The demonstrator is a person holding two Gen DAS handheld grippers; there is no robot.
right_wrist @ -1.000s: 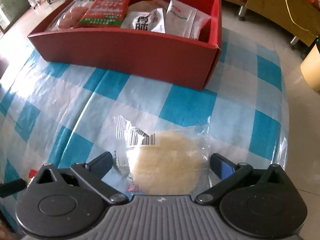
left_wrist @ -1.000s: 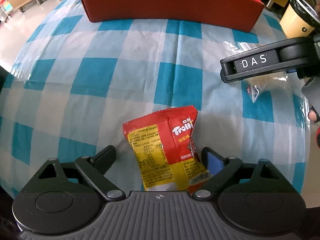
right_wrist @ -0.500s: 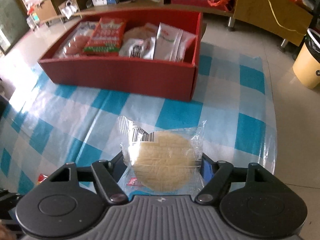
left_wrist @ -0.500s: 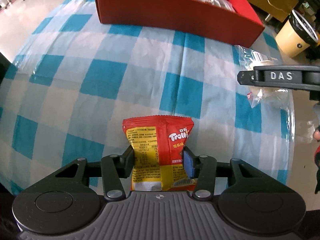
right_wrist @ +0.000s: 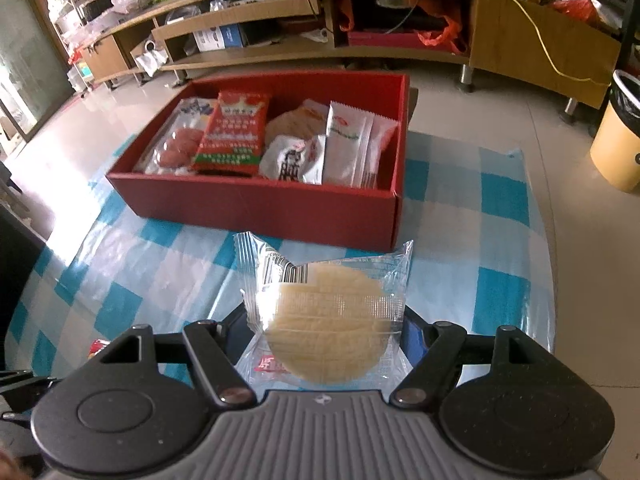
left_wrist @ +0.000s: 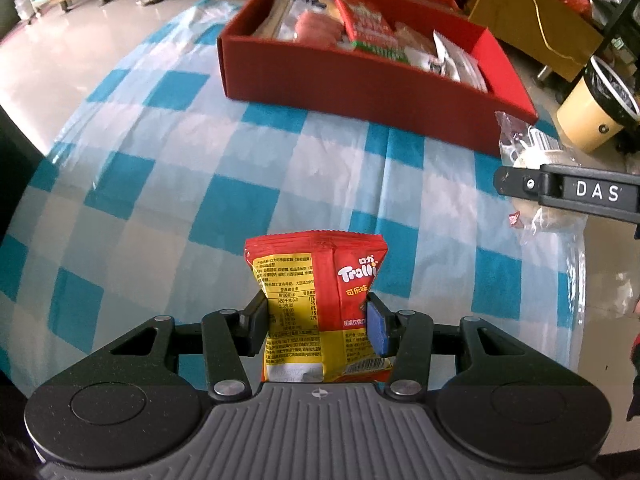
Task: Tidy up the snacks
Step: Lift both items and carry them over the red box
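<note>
My left gripper [left_wrist: 318, 326] is shut on a red and yellow Trolli candy packet [left_wrist: 316, 280], held upright above the blue checked tablecloth [left_wrist: 200, 184]. In the right wrist view my right gripper [right_wrist: 324, 340] is shut on a clear-wrapped round pale cake [right_wrist: 326, 320], lifted off the cloth. That cake [left_wrist: 524, 156] and the right gripper's finger [left_wrist: 568, 192] also show at the right edge of the left wrist view. Beyond both stands a red box [right_wrist: 260, 204] [left_wrist: 360, 92] with several snack packets inside.
A yellow bin [right_wrist: 618, 144] stands on the floor at the right, past the table's edge. Low wooden shelves [right_wrist: 280, 44] run along the back of the room. A small red wrapper [right_wrist: 96, 347] lies on the cloth at the lower left of the right wrist view.
Both grippers closed on their snacks, the left on the Trolli packet and the right on the cake, and lifted them off the cloth. The red box now shows from higher up.
</note>
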